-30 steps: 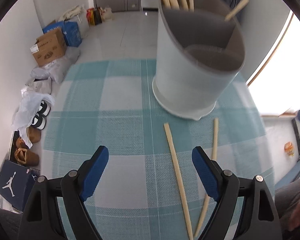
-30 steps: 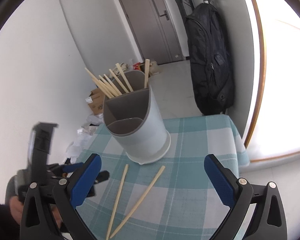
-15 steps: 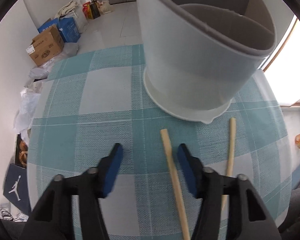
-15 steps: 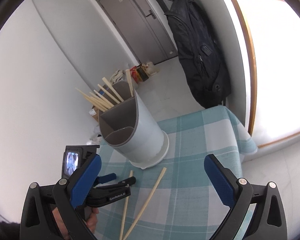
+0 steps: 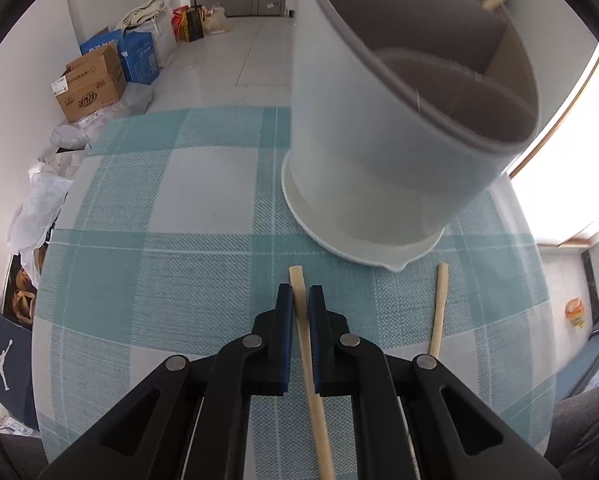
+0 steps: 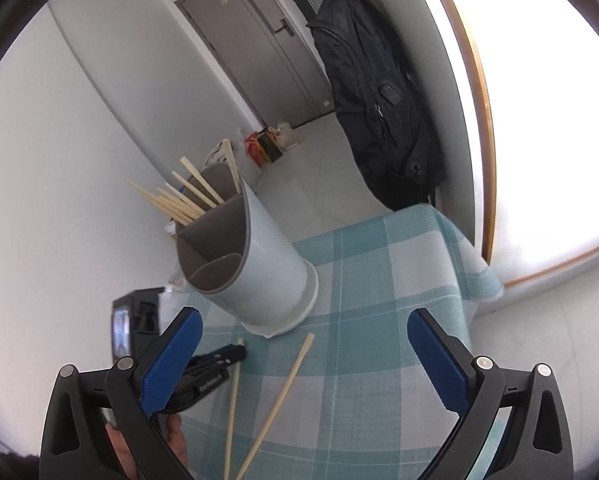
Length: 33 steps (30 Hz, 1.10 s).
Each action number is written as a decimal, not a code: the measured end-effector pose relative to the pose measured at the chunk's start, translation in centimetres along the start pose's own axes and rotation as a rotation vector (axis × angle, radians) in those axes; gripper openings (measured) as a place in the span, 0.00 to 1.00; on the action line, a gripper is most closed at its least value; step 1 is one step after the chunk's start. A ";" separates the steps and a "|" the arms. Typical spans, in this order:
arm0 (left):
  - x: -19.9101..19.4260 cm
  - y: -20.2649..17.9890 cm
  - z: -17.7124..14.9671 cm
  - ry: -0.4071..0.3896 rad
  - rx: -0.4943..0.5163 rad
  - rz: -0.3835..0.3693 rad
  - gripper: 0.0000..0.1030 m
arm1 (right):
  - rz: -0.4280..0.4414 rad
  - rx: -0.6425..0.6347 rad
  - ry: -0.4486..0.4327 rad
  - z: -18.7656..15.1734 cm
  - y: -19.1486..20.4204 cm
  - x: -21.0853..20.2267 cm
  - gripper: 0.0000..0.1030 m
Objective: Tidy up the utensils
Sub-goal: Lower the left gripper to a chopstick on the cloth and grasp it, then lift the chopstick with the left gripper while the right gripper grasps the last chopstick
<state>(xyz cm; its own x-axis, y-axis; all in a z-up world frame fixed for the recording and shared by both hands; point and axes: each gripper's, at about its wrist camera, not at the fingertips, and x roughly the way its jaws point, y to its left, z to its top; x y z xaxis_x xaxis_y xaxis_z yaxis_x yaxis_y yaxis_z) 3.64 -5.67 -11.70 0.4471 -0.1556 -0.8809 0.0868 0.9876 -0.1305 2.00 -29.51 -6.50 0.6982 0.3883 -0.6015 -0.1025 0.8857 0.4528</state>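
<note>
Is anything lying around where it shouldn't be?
Yes. Two chopsticks lie loose on the checked tablecloth instead of standing in the holder with the others. The left hand-held gripper is pinching one chopstick; the other chopstick lies untouched beside it.

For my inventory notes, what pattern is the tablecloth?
The tablecloth is a teal and white check, clearest in the left wrist view.

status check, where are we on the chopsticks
Left gripper just closed, shut on one chopstick near its tip. Right gripper open, empty. Second chopstick loose on the cloth beside the holder. Nothing in the way.
</note>
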 end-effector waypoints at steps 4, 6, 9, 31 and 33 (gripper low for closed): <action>-1.8 1.2 0.2 -0.057 -0.033 -0.051 0.03 | -0.072 -0.023 0.056 -0.7 0.7 1.7 1.00; -3.0 1.8 0.2 -0.093 -0.057 -0.077 0.03 | -0.074 -0.028 0.084 -1.0 0.9 2.6 0.96; -4.4 2.5 0.2 -0.129 -0.101 -0.118 0.03 | -0.087 -0.061 0.141 -1.6 1.7 4.3 0.78; -6.7 8.9 2.9 -0.232 -0.211 -0.289 0.03 | -0.344 -0.309 0.333 -4.8 5.3 13.6 0.09; -6.8 9.0 2.9 -0.228 -0.220 -0.297 0.03 | -0.338 -0.294 0.339 -4.9 5.1 13.3 0.06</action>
<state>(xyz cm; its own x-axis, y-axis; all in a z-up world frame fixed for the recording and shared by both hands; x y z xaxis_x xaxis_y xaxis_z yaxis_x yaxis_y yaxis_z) 4.00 4.17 -5.58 0.6186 -0.4094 -0.6706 0.0607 0.8759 -0.4787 7.27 -18.57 -15.42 0.4647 0.0881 -0.8811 -0.1397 0.9899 0.0252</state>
